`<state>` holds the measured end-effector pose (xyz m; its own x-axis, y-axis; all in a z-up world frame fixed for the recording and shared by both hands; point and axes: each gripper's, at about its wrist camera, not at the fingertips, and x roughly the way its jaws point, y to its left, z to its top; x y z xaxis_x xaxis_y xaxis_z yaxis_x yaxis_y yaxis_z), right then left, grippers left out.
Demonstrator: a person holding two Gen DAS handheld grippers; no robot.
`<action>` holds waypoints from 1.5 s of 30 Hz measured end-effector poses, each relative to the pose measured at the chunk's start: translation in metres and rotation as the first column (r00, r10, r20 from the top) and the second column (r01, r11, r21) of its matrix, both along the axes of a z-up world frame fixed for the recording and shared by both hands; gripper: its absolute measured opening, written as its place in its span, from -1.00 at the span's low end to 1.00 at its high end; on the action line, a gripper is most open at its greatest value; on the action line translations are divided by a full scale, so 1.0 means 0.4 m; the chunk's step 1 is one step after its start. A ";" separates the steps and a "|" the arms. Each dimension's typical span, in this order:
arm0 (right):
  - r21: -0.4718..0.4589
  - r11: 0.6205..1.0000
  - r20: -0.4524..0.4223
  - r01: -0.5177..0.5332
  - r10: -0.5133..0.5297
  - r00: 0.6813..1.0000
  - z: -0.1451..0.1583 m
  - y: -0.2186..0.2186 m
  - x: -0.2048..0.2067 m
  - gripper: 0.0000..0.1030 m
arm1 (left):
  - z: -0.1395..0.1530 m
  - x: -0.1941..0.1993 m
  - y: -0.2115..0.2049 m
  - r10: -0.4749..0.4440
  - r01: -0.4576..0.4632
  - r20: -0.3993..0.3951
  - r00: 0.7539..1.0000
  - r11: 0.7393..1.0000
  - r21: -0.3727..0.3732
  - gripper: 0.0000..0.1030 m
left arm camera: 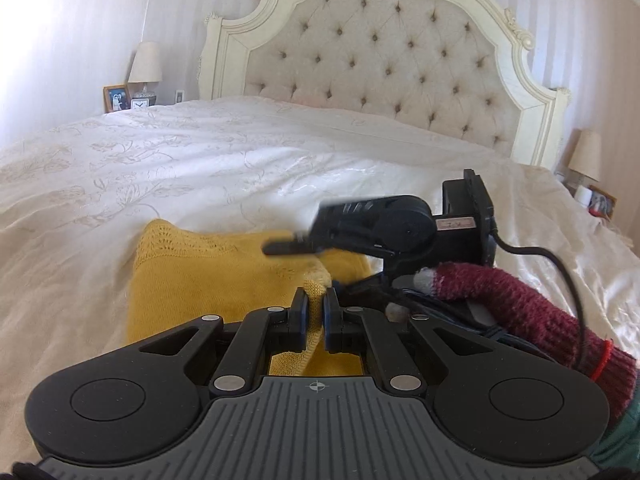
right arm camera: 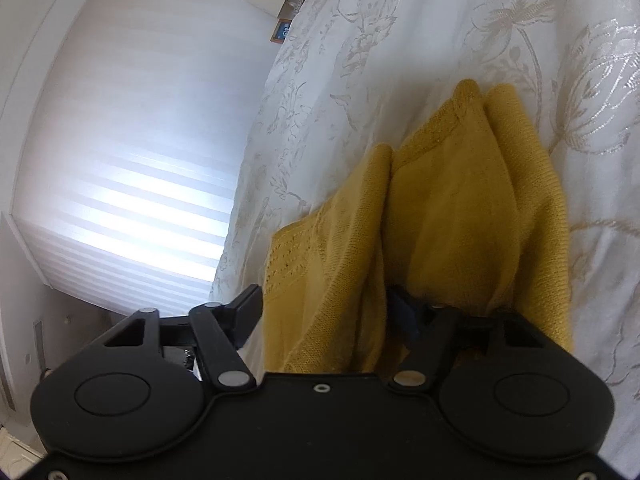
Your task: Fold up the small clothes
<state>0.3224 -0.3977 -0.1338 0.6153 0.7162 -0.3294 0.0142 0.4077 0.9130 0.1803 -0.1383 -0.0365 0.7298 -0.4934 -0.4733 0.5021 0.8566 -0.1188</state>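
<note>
A mustard-yellow knit garment [left arm camera: 200,272] lies bunched on the cream bedspread [left arm camera: 200,160]. My left gripper [left arm camera: 316,300] is shut on a raised fold of its edge, close to the camera. My right gripper [left arm camera: 296,228] hovers just beyond, over the garment's right side, with its jaws apart. In the right wrist view the garment [right arm camera: 460,200] stretches ahead in long folds. The right gripper [right arm camera: 326,300] stands open there with yellow cloth between its fingers; the left finger [right arm camera: 248,304] is clear of the cloth, and the right finger [right arm camera: 402,310] lies against a fold.
A tufted headboard [left arm camera: 380,48] rises at the far end of the bed. Lamps stand on both sides [left arm camera: 146,64] [left arm camera: 586,156]. A dark red knit sleeve [left arm camera: 520,304] and a black cable [left arm camera: 568,280] lie at right. A bright window blind [right arm camera: 120,180] is beside the bed.
</note>
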 end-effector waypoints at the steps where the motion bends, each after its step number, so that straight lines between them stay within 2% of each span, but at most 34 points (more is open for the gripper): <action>1: -0.012 1.000 -0.001 0.015 -0.015 1.000 -0.003 0.001 0.000 -0.47 | -0.001 0.000 -0.001 -0.001 0.001 -0.004 1.000 1.000 0.000 -0.86; 2: -0.020 0.999 0.004 0.033 -0.033 0.999 -0.007 0.002 0.000 -0.62 | 0.000 -0.001 -0.001 0.000 0.000 -0.007 1.000 1.000 -0.001 -0.86; 4: -0.047 0.998 0.030 0.045 -0.044 0.999 0.001 0.008 -0.004 -0.63 | 0.012 -0.009 -0.005 -0.006 0.006 0.007 1.000 1.000 -0.005 -0.86; 8: -0.149 0.987 0.171 0.058 -0.032 0.985 0.107 0.007 -0.028 -0.63 | 0.051 -0.041 -0.038 -0.051 0.054 0.059 0.997 0.998 -0.043 -0.86; 11: -0.194 0.977 0.218 0.092 -0.048 0.975 0.157 -0.028 -0.049 -0.63 | 0.037 -0.044 -0.086 -0.102 0.104 0.034 0.994 0.992 -0.065 -0.86; 13: -0.253 0.960 0.189 0.121 -0.074 0.979 0.152 -0.062 -0.055 -0.63 | -0.004 -0.035 -0.118 -0.132 0.131 -0.014 0.991 0.990 -0.058 -0.85; 15: -0.306 0.942 0.120 0.137 -0.104 0.987 0.123 -0.093 -0.052 -0.59 | -0.058 -0.014 -0.145 -0.165 0.162 -0.116 0.979 0.986 -0.036 -0.83; 17: -0.377 0.918 0.038 0.122 -0.117 0.992 0.087 -0.109 -0.040 -0.42 | -0.107 0.005 -0.160 -0.176 0.182 -0.236 0.956 0.983 0.000 -0.57; 18: -0.414 0.900 0.014 0.133 -0.140 0.990 0.078 -0.115 -0.040 -0.30 | -0.120 0.004 -0.156 -0.175 0.184 -0.264 0.949 0.983 0.010 -0.41; 19: -0.441 0.885 0.007 0.149 -0.162 0.987 0.075 -0.122 -0.044 -0.25 | -0.123 0.000 -0.146 -0.176 0.186 -0.265 0.948 0.982 0.013 -0.39; 20: -0.439 0.883 0.019 0.164 -0.174 0.985 0.081 -0.129 -0.048 -0.20 | -0.120 -0.007 -0.134 -0.174 0.185 -0.255 0.951 0.982 0.022 -0.37; 22: -0.450 0.865 0.067 0.222 -0.215 0.974 0.107 -0.138 -0.058 0.44 | -0.100 -0.018 -0.108 -0.165 0.180 -0.222 0.961 0.983 0.048 -0.14; 23: -0.465 0.851 0.100 0.245 -0.225 0.969 0.121 -0.137 -0.062 0.55 | -0.088 -0.021 -0.096 -0.157 0.171 -0.197 0.968 0.984 0.057 -0.06; 25: -0.487 0.834 0.145 0.261 -0.217 0.965 0.142 -0.124 -0.070 0.57 | -0.063 -0.019 -0.070 -0.130 0.139 -0.140 0.982 0.988 0.063 0.25; 27: -0.501 0.830 0.154 0.244 -0.192 0.969 0.149 -0.108 -0.068 0.57 | -0.048 -0.001 -0.049 -0.081 0.090 -0.103 0.991 0.992 0.083 0.40; 31: -0.549 0.810 0.133 0.204 -0.156 0.979 0.141 -0.085 -0.060 0.57 | -0.047 0.032 -0.016 -0.005 0.018 -0.103 0.995 0.993 0.119 0.40; 35: -0.557 0.812 0.108 0.173 -0.136 0.985 0.132 -0.079 -0.062 0.57 | -0.058 0.035 0.004 0.049 -0.031 -0.093 0.994 0.982 0.186 0.40; 37: -0.571 0.804 0.107 0.167 -0.129 0.986 0.134 -0.073 -0.063 0.57 | -0.060 0.016 -0.001 0.035 -0.015 -0.083 0.996 0.974 0.227 0.40; 41: -0.569 0.805 0.102 0.169 -0.135 0.986 0.134 -0.073 -0.064 0.57 | -0.062 -0.018 -0.005 0.013 0.010 -0.092 0.996 0.968 0.249 0.40; 45: -0.560 0.809 0.097 0.179 -0.150 0.984 0.133 -0.074 -0.065 0.57 | -0.071 -0.039 -0.018 -0.019 0.035 -0.052 0.998 0.944 0.328 0.40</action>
<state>0.2963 -0.4275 -0.0808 0.7315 0.2999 -0.6124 0.0921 0.8464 0.5245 0.1646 -0.1453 -0.0650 0.6909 -0.3242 -0.6461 0.5266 0.8380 0.1426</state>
